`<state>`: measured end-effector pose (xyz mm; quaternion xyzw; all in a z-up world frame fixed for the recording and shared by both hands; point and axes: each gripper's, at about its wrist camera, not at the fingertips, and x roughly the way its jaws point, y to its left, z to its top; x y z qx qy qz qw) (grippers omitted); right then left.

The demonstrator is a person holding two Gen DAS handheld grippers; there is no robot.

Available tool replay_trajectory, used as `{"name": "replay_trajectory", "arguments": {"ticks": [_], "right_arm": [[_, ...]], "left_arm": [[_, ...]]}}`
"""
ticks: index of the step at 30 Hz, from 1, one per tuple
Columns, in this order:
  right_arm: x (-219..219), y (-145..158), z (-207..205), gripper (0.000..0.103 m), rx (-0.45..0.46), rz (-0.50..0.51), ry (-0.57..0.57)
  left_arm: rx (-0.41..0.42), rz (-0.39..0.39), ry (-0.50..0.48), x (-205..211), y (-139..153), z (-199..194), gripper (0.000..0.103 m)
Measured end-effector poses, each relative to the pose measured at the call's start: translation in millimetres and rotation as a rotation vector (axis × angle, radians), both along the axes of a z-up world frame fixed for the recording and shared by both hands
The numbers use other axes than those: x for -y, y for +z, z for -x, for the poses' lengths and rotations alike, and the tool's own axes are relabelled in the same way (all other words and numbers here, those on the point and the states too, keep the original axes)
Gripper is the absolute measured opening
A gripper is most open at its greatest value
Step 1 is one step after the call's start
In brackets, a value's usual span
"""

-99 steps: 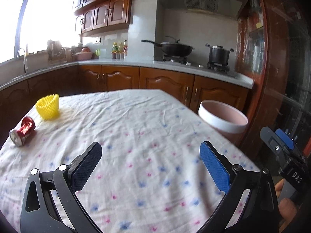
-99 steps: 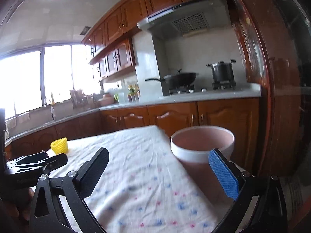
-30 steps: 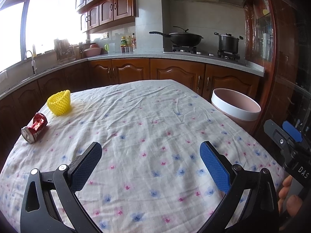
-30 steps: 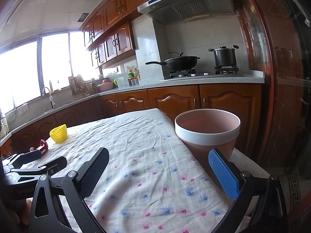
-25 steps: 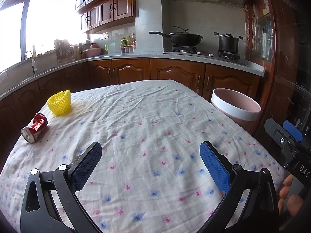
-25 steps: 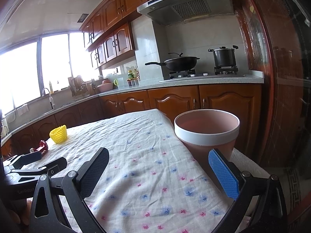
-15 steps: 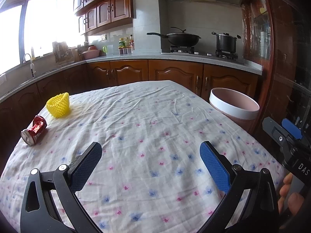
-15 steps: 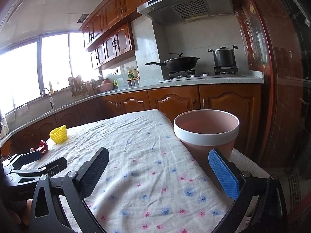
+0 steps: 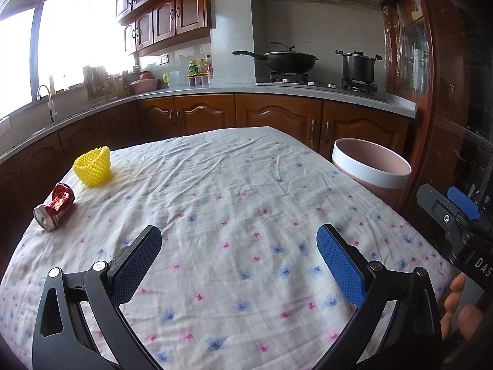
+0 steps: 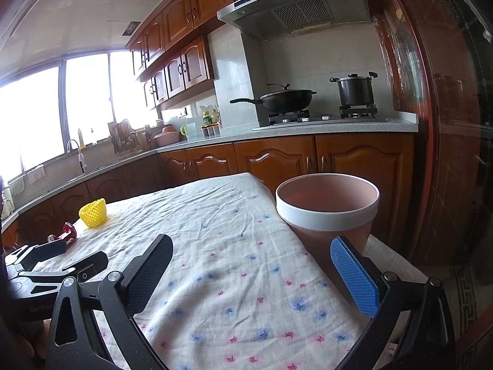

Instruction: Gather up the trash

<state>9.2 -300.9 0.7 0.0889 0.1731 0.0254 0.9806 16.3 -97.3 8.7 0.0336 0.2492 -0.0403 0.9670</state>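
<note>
Grippers, left gripper (image 9: 238,254) and right gripper (image 10: 251,265), are hovering jaws-apart over the table (image 9: 234,191), well short of the crushed can (image 9: 55,206).

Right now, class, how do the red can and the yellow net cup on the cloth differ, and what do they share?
The red can is crushed metal lying on its side; the yellow net cup is foam mesh standing with its mouth up. The can lies nearer the table's edge; the net cup sits farther in. Both rest untouched on the flowered cloth, across it from the pink bin.
</note>
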Motion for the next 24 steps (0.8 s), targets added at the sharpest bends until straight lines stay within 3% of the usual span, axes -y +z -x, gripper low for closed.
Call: {"name": "replay_trajectory", "arguments": {"ticks": [24], "right_arm": [[-0.3,0.6,0.6,0.103,-0.005,0.001,0.002]], "left_arm": [[-0.013,0.007,-0.010,-2.9,-1.1,-3.7,0.103]]}}
